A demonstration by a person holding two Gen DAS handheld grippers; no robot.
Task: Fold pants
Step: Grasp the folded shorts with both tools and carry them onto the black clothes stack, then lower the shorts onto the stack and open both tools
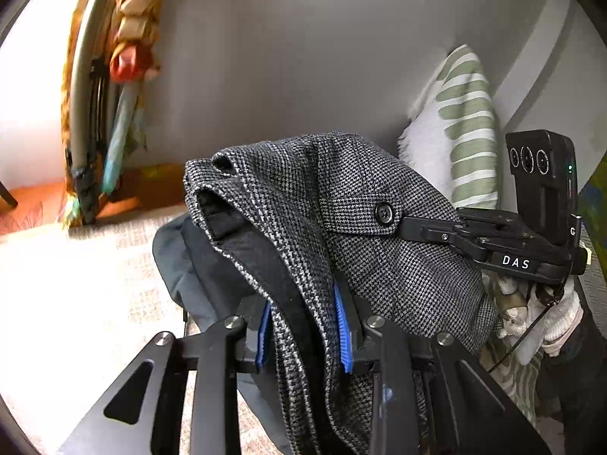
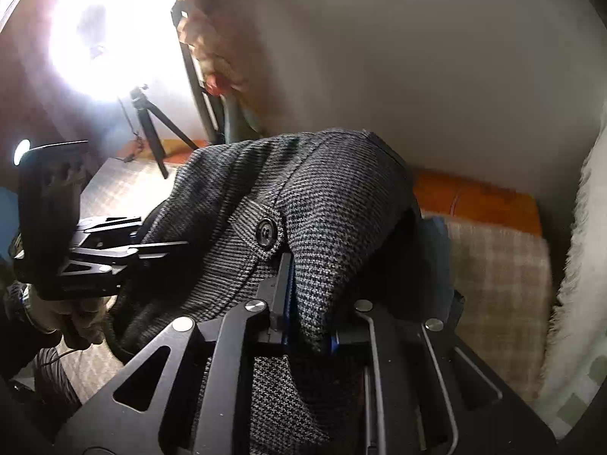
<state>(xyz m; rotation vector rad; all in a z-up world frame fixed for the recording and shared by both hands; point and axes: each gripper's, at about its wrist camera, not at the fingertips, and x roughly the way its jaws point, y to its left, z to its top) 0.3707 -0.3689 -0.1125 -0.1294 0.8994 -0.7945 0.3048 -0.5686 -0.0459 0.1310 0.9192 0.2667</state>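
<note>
The pants (image 1: 364, 204) are grey houndstooth with a black lining and a black button (image 1: 384, 213). They hang bunched above the bed. My left gripper (image 1: 305, 326) is shut on the waistband edge between its blue pads (image 1: 343, 330). My right gripper (image 2: 307, 322) is shut on another part of the waistband, just below the buttoned flap (image 2: 265, 232). In the left wrist view the right gripper (image 1: 413, 227) reaches in from the right beside the button. In the right wrist view the left gripper (image 2: 167, 248) comes in from the left against the fabric.
A checked beige bedspread (image 1: 76, 303) lies below. A dark blue garment (image 1: 178, 261) lies under the pants. A green-striped white pillow (image 1: 466, 129) leans on the grey wall. A folded rack with cloths (image 1: 95, 113) stands at the left, a tripod (image 2: 148, 121) near the bright window.
</note>
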